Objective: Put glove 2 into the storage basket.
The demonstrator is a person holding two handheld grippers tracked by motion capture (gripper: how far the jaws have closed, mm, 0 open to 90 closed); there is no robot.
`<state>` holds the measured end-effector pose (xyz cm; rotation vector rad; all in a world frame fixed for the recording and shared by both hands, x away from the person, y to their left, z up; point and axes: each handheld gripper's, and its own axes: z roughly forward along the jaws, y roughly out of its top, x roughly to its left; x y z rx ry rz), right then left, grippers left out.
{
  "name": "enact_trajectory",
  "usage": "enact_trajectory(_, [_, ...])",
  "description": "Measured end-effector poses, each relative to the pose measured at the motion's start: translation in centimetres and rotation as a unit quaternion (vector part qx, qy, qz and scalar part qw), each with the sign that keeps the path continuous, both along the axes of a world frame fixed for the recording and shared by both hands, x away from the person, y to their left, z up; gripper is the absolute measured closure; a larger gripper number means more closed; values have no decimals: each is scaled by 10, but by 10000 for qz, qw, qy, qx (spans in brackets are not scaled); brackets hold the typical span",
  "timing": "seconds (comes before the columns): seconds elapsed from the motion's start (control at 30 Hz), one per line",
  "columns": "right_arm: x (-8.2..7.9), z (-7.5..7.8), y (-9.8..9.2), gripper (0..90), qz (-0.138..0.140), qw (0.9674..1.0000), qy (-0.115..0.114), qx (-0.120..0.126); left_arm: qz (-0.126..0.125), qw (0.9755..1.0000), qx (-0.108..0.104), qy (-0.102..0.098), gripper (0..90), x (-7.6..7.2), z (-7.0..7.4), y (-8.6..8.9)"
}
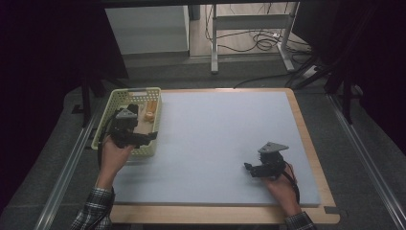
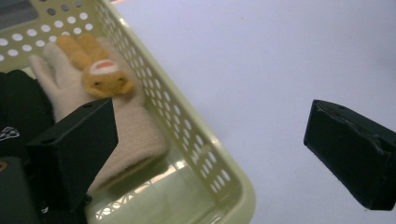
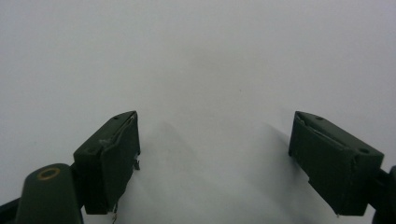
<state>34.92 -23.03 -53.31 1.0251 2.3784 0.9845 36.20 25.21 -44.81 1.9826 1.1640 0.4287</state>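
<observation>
Right now your left tool (image 2: pixel 210 140) hangs released over the near rim of the pale green basket (image 2: pixel 205 154) at the tabletop's left edge, one jaw above the beige glove (image 2: pixel 126 135) with its orange bunny (image 2: pixel 100 70). Your right tool (image 3: pixel 215 158) rests released near the near-right corner.

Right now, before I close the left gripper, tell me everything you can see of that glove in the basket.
The glove is a cream, fuzzy knit piece lying flat on the floor of the pale green perforated basket, fingers toward the far end. A small orange plush animal face with long ears is sewn on its back. A dark item lies against one side. The left gripper is open: one jaw over the glove's cuff, the other outside the basket wall.
</observation>
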Motion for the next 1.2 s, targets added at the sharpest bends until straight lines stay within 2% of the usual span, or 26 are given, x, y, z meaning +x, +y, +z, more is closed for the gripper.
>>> enact_trajectory(0.23, [0, 0, 0, 161, -1, 10000, 0, 1, -136, 9999, -68, -49, 31, -4, -1, -13])
enact_trajectory(0.53, [0, 0, 0, 162, 1, 10000, 0, 2, -458, 9988, -67, -131, 32, -11, -1, -37])
enact_trajectory(0.97, [0, 0, 0, 161, 1, 10000, -2, -4, -845, 9961, -157, -219, 31, -17, -3, -72])
enact_trajectory(1.2, [0, 0, 0, 161, 3, 10000, -6, -2, -1076, 9936, -196, -285, 32, -24, -8, -85])
